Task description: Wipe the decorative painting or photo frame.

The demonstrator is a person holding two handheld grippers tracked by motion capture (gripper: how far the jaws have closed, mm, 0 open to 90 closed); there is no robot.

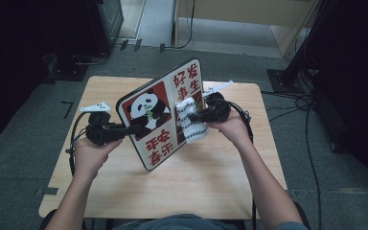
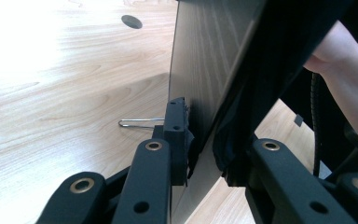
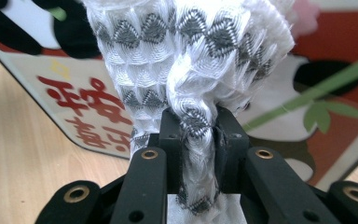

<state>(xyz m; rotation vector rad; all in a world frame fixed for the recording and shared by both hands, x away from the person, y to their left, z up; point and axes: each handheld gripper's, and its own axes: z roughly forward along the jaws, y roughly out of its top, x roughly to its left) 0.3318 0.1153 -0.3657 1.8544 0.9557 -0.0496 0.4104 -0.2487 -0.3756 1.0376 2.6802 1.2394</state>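
Two grippers, two jobs: the right gripper (image 3: 198, 135) has its fingers clamped on a bunched white-and-grey woven cloth (image 3: 186, 51) to wipe with, while the left gripper (image 2: 205, 154) pinches the edge of the flat red-and-white panda board (image 1: 158, 112), propping it tilted above the wooden desk (image 1: 211, 172) so its face meets the cloth.

A light wooden table (image 1: 196, 177) with rounded corners stands on grey carpet (image 1: 24, 158). Beyond its far edge lies a paler floor strip (image 1: 153, 21) and a light wood cabinet (image 1: 249, 12). Dark furniture (image 1: 38, 33) fills the far left, a black stand (image 1: 297, 62) the far right. Cables (image 1: 297, 103) trail over the carpet there. Bright light washes the tabletop.
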